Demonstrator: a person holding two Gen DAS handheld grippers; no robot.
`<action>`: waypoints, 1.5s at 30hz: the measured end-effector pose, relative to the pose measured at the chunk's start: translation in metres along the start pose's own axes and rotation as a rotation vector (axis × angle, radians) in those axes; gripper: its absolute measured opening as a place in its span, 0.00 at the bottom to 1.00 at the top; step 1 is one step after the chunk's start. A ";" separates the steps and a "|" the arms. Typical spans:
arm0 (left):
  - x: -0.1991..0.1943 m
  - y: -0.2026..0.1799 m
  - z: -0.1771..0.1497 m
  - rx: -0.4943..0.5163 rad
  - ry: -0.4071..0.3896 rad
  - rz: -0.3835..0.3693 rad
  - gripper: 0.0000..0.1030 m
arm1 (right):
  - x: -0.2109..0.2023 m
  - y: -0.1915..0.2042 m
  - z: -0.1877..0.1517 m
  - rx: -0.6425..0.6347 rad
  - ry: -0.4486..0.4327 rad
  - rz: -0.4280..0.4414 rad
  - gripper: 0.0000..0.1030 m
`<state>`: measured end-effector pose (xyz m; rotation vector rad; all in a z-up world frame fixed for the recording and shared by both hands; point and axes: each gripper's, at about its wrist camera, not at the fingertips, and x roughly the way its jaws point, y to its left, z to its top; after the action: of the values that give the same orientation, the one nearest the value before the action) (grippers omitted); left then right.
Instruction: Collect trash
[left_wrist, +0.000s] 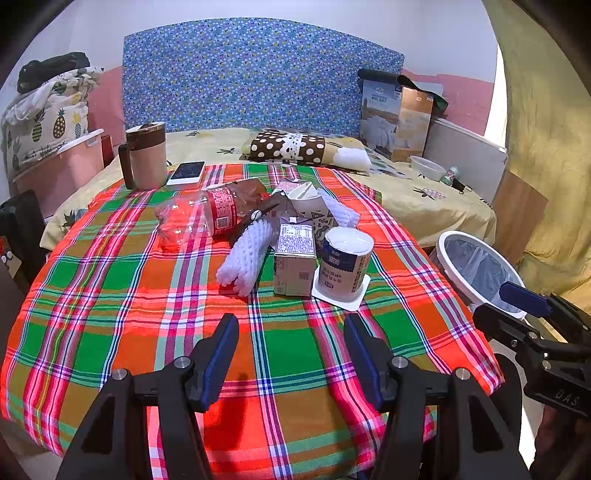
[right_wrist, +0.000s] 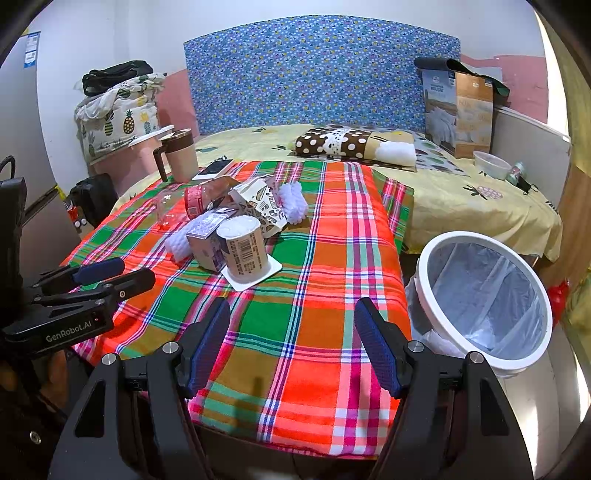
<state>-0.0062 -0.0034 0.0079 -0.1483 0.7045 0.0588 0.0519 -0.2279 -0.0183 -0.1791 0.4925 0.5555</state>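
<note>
A pile of trash lies mid-table on the plaid cloth (left_wrist: 110, 295): an upside-down yogurt cup (left_wrist: 345, 267), a small milk carton (left_wrist: 295, 260), white foam fruit netting (left_wrist: 245, 256), a crushed clear bottle with a red label (left_wrist: 199, 218) and a torn patterned carton (left_wrist: 314, 206). The cup (right_wrist: 245, 251) and small carton (right_wrist: 207, 243) also show in the right wrist view. A white bin with a clear liner (right_wrist: 484, 299) stands right of the table. My left gripper (left_wrist: 291, 328) is open and empty, short of the pile. My right gripper (right_wrist: 291, 314) is open and empty over the table's near edge.
A brown and beige mug (left_wrist: 146, 155) and a phone (left_wrist: 186, 172) sit at the table's far left. A bed (right_wrist: 461, 199) with a dotted pillow (right_wrist: 332, 144), a box and a bowl lies behind. A pink storage bin (left_wrist: 59, 170) stands at the left.
</note>
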 end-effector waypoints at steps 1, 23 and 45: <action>0.000 0.000 0.000 0.000 -0.001 0.000 0.57 | 0.000 0.001 0.000 0.000 0.000 -0.001 0.69; -0.002 0.000 0.001 -0.001 -0.005 0.000 0.57 | -0.002 0.002 0.000 -0.003 0.000 -0.003 0.69; 0.027 0.024 0.005 -0.012 0.040 -0.005 0.57 | 0.021 0.007 0.004 -0.016 0.040 0.023 0.69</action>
<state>0.0150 0.0212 -0.0083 -0.1635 0.7439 0.0551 0.0653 -0.2109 -0.0258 -0.2007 0.5295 0.5790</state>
